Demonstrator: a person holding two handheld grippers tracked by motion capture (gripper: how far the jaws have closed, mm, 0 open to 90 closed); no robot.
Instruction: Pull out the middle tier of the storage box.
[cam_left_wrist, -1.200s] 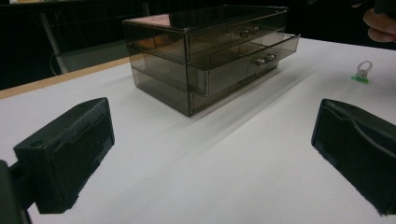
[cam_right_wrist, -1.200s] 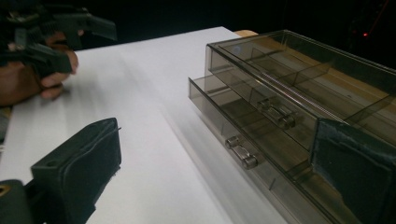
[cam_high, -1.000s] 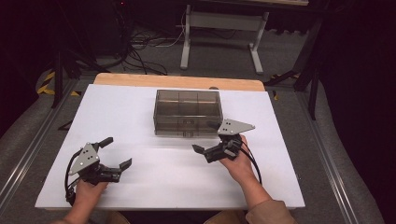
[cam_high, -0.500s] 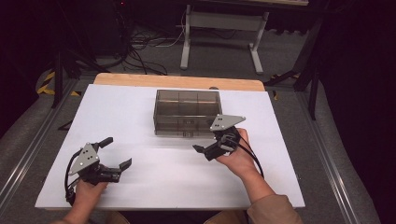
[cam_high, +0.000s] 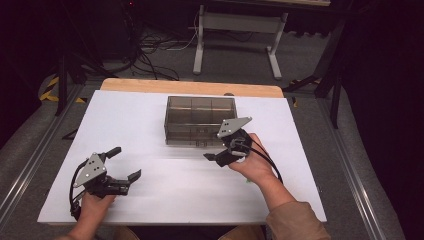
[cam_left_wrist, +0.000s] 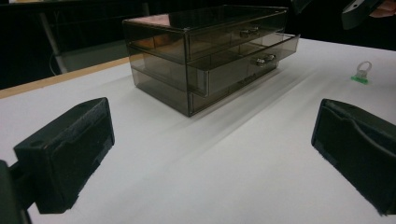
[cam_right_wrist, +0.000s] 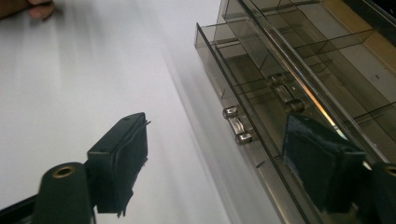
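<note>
A smoked clear drawer box (cam_high: 200, 120) stands at the table's middle back. Its lower drawer (cam_left_wrist: 233, 70) sticks out a little. My right gripper (cam_high: 220, 151) hovers at the box's front right, open, its jaws having just been closing. In the right gripper view (cam_right_wrist: 215, 140) the lower drawer's metal handle (cam_right_wrist: 237, 125) lies ahead in the gap between the pads, touched by neither. The upper handle (cam_right_wrist: 282, 95) sits just beyond. My left gripper (cam_high: 124, 163) rests at the front left, wide open and holding nothing (cam_left_wrist: 210, 154), and points at the box (cam_left_wrist: 210, 60).
A small green piece with a metal ring (cam_left_wrist: 362, 74) lies on the white tabletop (cam_high: 150, 125) to the right of the box. A wooden strip (cam_high: 190, 86) runs along the table's far edge. Stands and cables crowd the floor beyond.
The right gripper has moved up and closer to the box's front, and its jaws stand narrower than before. The left gripper has stayed where it was.
</note>
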